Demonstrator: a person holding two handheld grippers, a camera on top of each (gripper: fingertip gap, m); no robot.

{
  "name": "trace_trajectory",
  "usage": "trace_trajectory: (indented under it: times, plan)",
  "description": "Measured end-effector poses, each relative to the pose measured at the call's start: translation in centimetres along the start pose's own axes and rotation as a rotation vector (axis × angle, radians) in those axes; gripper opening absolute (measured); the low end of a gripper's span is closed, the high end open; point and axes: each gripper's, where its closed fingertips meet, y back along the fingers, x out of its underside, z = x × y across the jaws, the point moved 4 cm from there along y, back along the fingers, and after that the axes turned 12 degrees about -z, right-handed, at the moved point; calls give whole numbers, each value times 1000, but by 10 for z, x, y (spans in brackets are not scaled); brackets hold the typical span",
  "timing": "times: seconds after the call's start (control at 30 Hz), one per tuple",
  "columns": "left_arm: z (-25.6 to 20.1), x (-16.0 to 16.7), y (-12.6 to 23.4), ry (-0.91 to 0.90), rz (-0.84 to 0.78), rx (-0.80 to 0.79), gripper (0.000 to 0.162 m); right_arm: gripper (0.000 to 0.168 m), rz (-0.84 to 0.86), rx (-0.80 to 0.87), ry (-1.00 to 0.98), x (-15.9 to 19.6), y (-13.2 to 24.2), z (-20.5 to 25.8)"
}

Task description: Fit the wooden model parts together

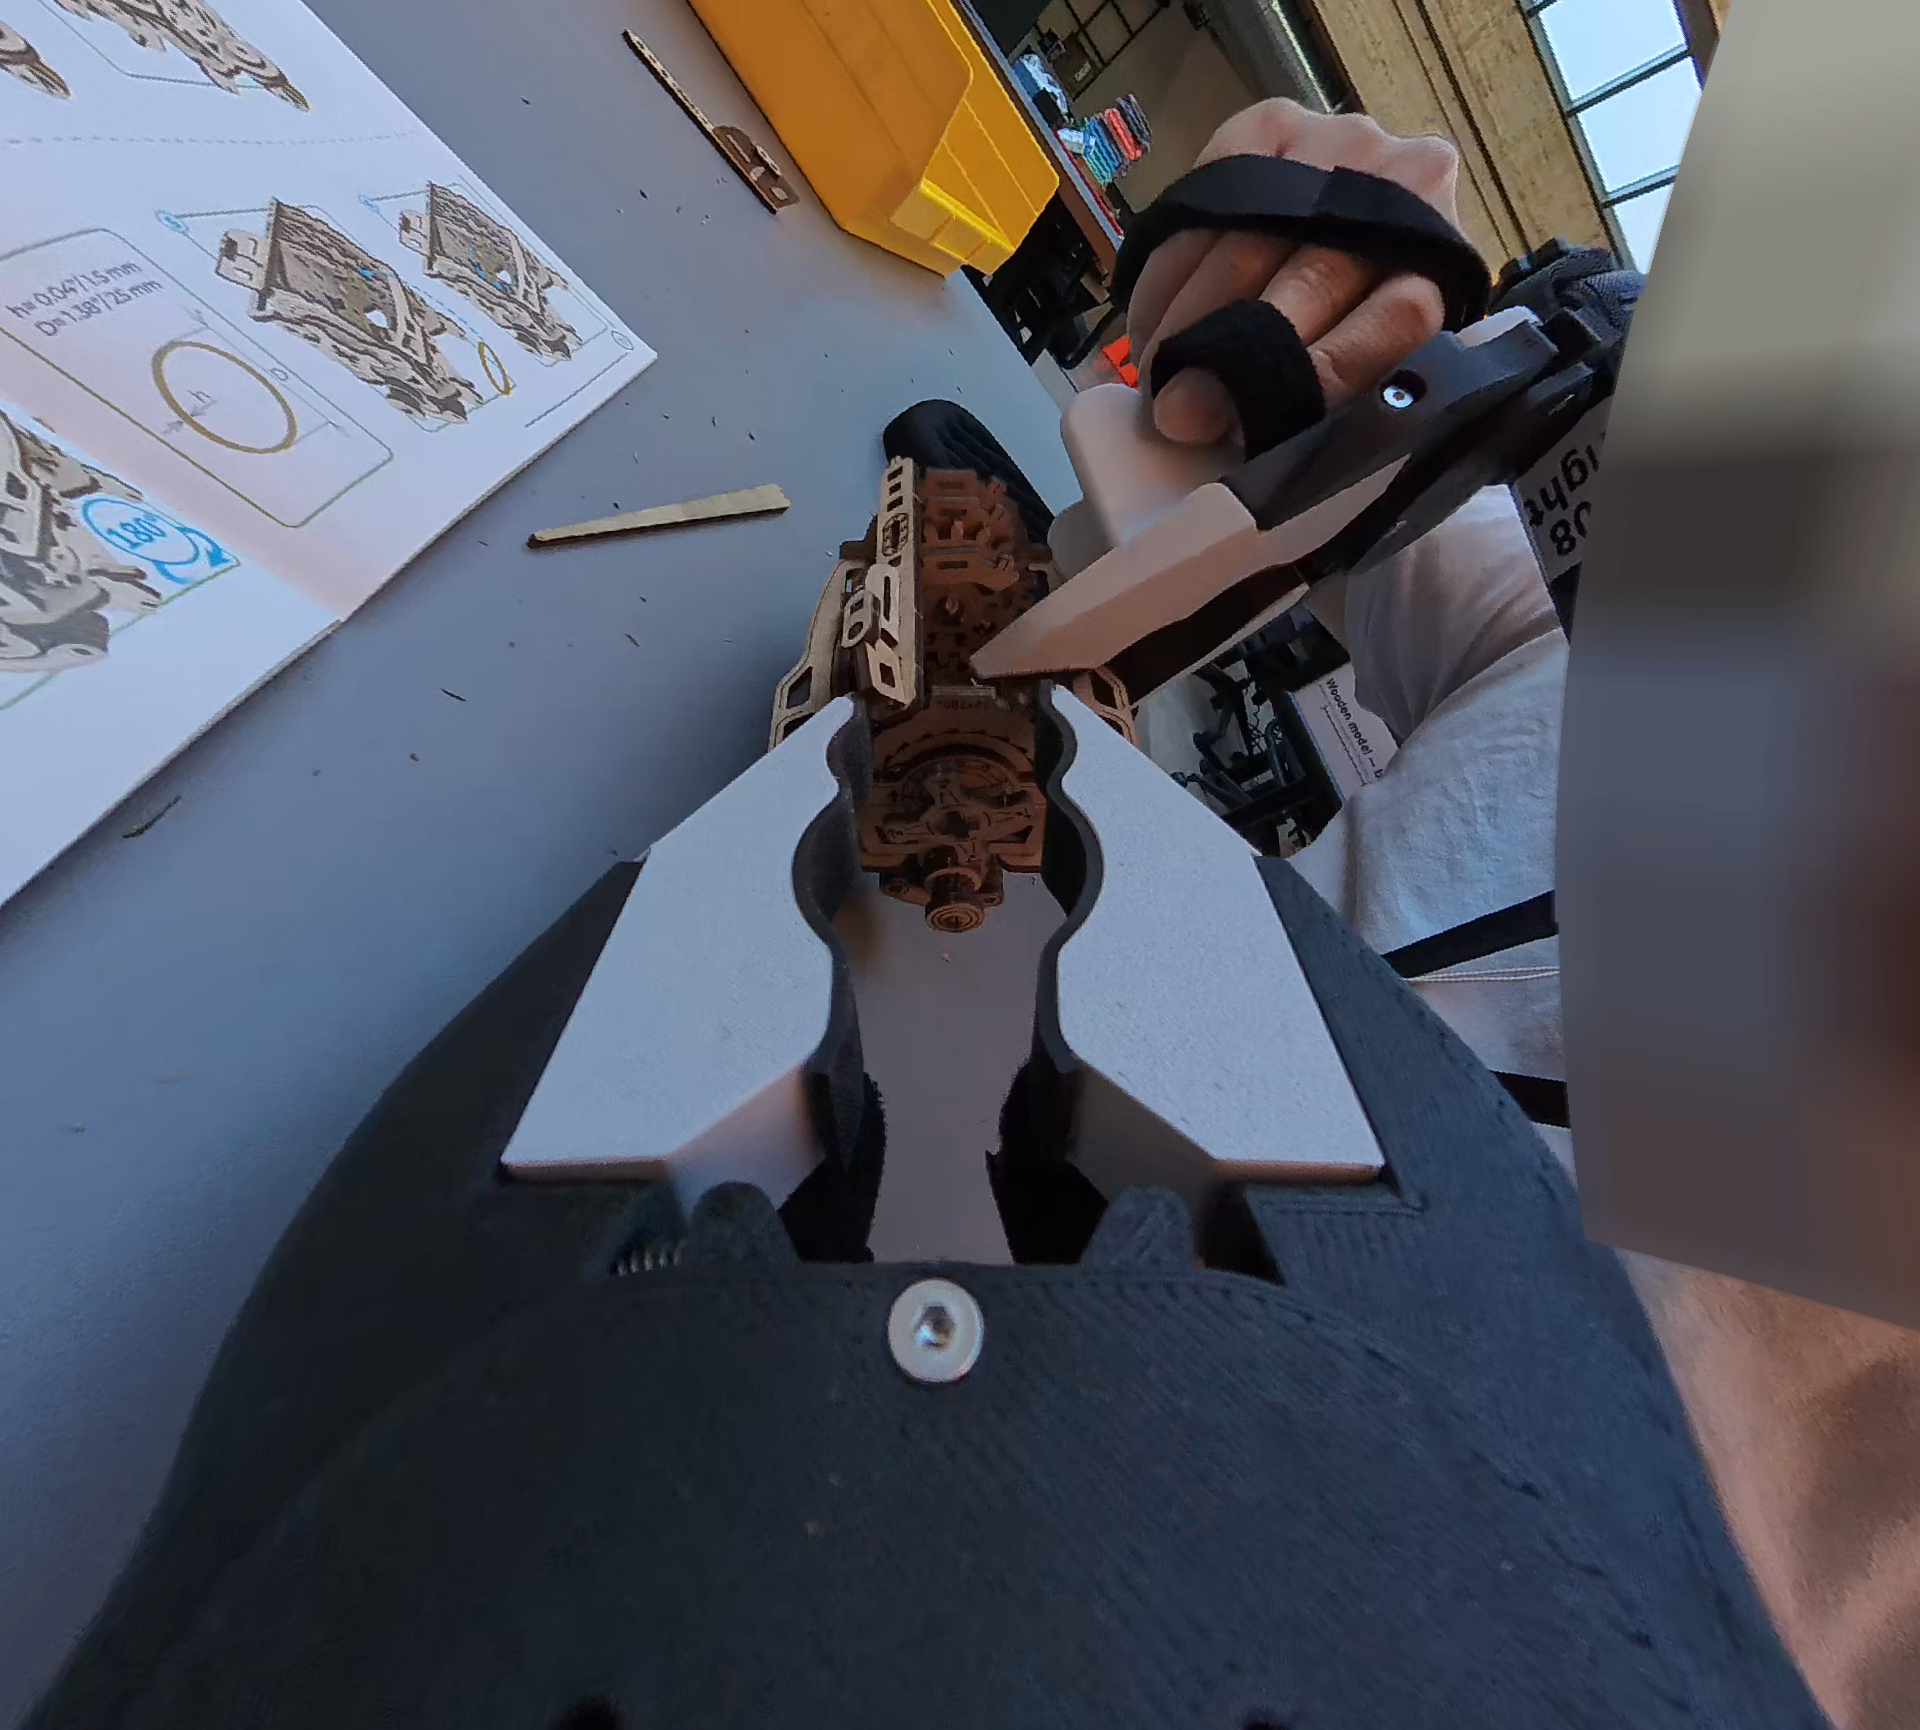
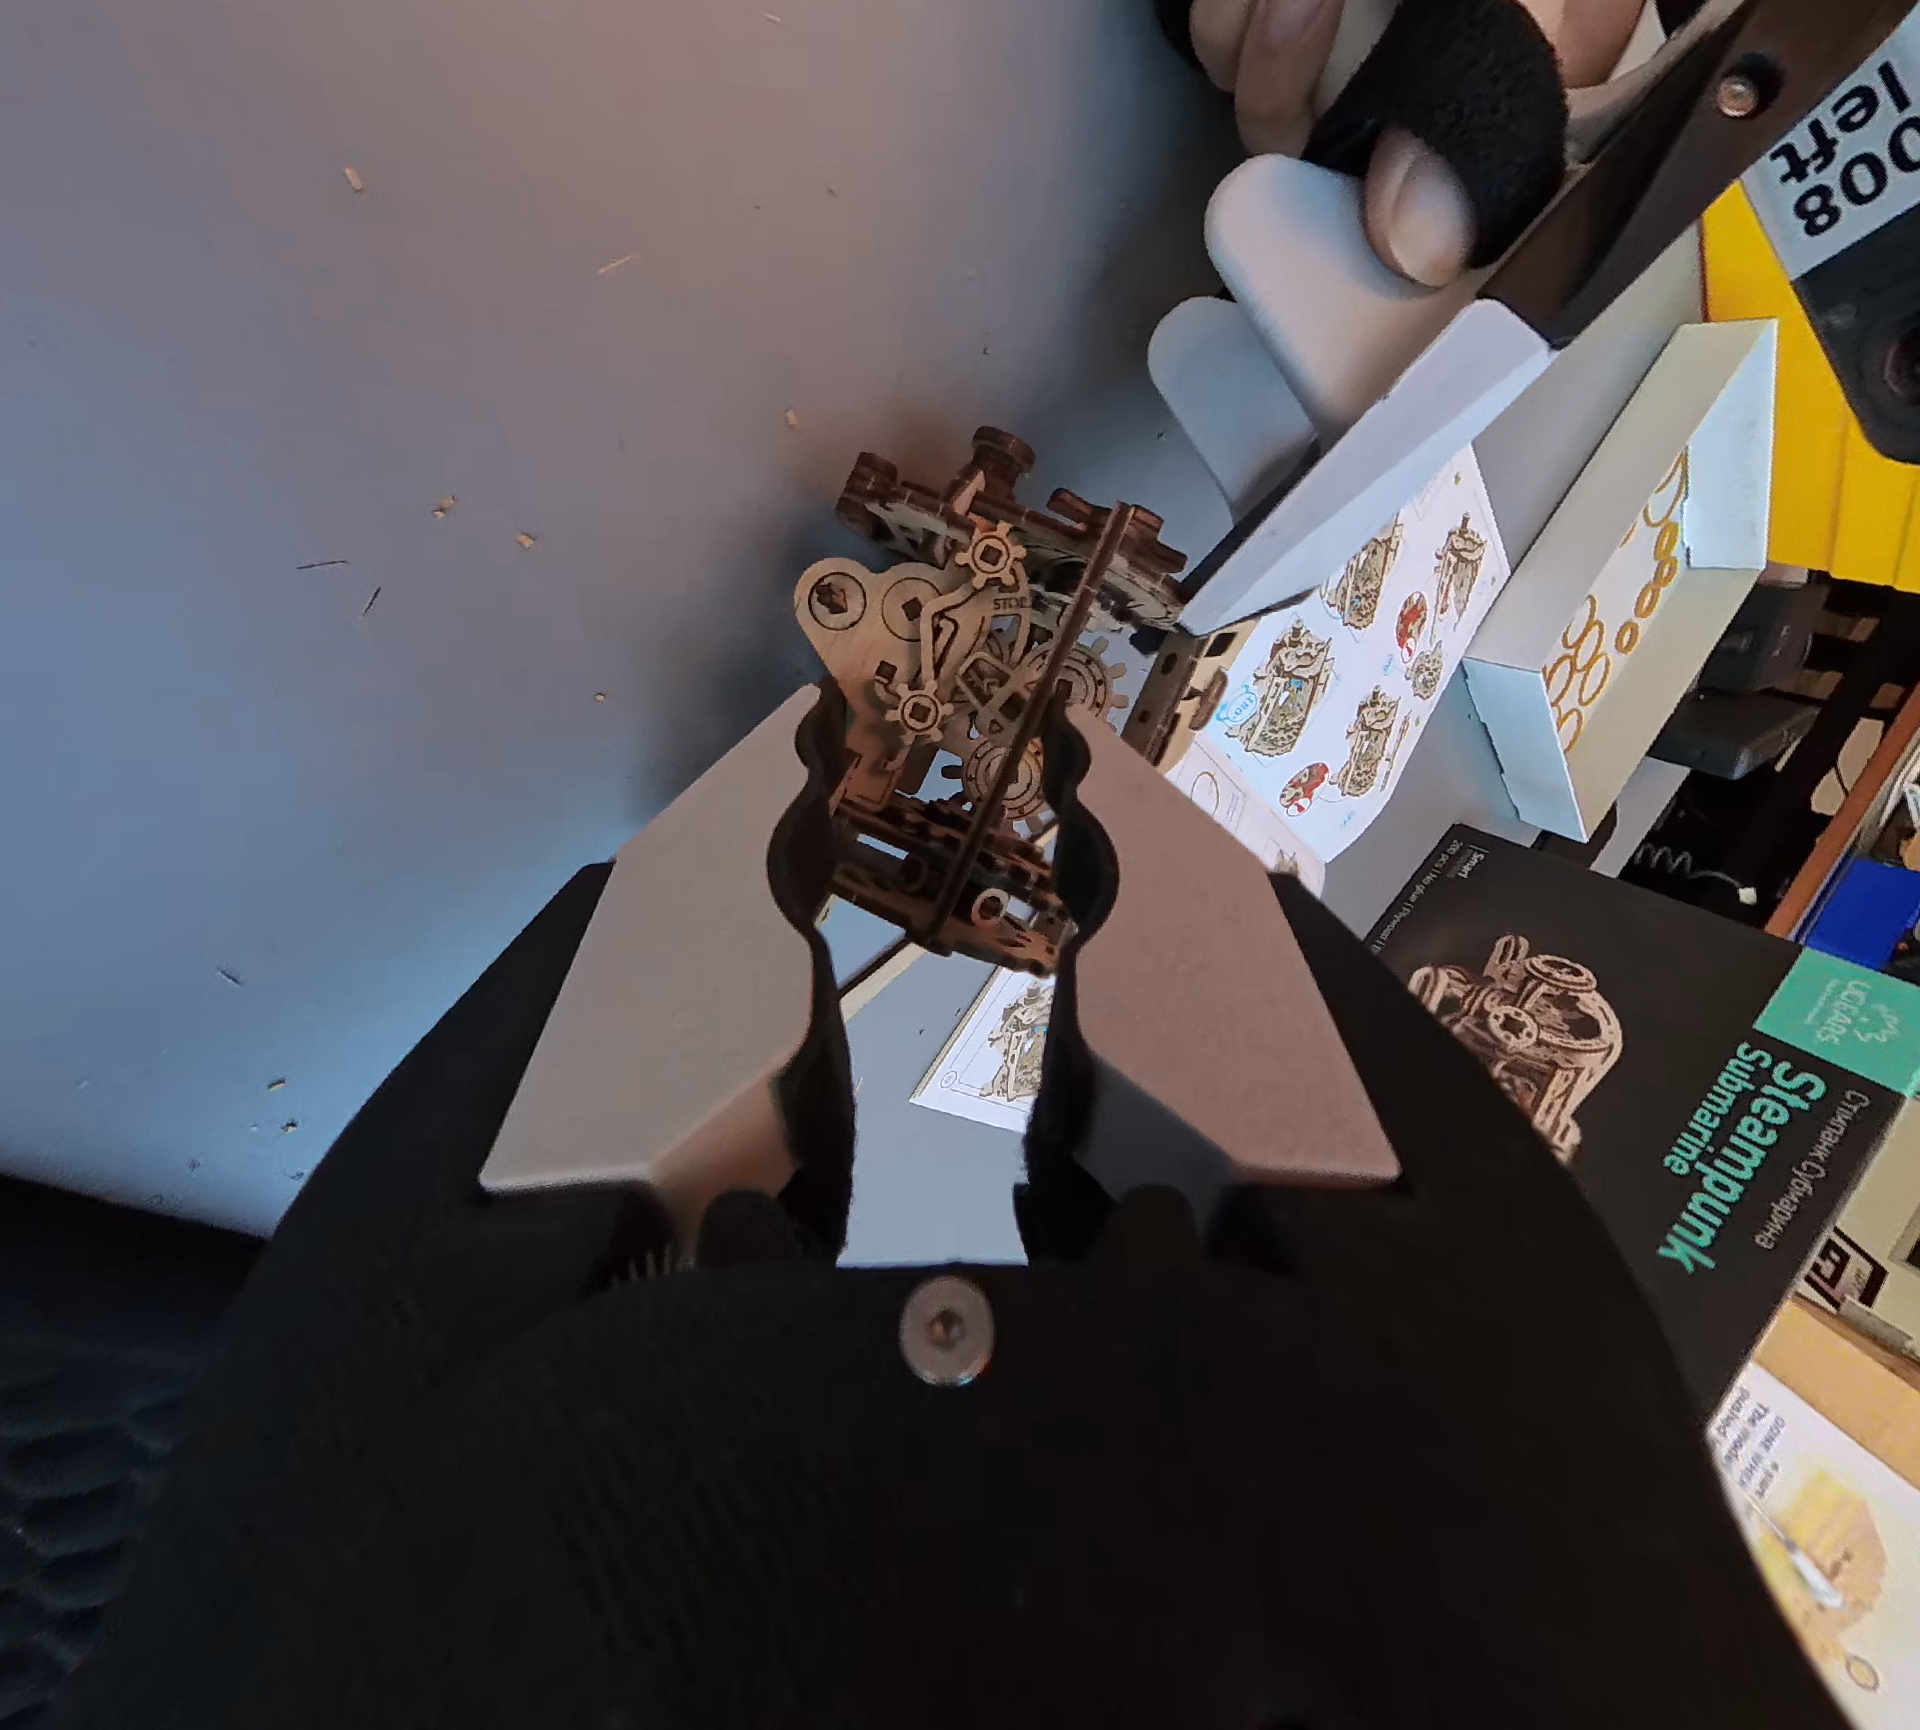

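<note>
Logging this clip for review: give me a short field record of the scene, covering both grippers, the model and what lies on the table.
left gripper: shut on the wooden model, gripping its round gear end
right gripper: shut on the wooden model, at its geared side
wooden model: one gear-filled assembly held between both grippers above the grey table
instruction sheets: open on the table, far left
loose wooden strips: flat one near the sheets; slotted one beside the yellow bin
model kit box: dark, at the right edge

Brown laser-cut wooden model (image 1: pixel 940 745); yellow bin (image 1: pixel 831 18); grey table (image 1: pixel 312 1005); black box (image 2: pixel 1621 1109).
</note>
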Motion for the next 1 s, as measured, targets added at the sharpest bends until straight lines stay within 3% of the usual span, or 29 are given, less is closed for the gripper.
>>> trace_trajectory:
  times: [0.33,0.53,0.83,1.0]
  plan:
    - [0,-1,0,-11,-6,-4,28,33,47,58,-19,6,4,2]
    - [1,-2,1,-11,-13,-9,28,37,55,102,77,4,3,2]
    - [0,-2,1,-16,-13,-9,28,35,51,114,26,3,3,2]
    - [-1,0,0,-22,-1,-1,29,63,-28,222,-41,4,13,-5]
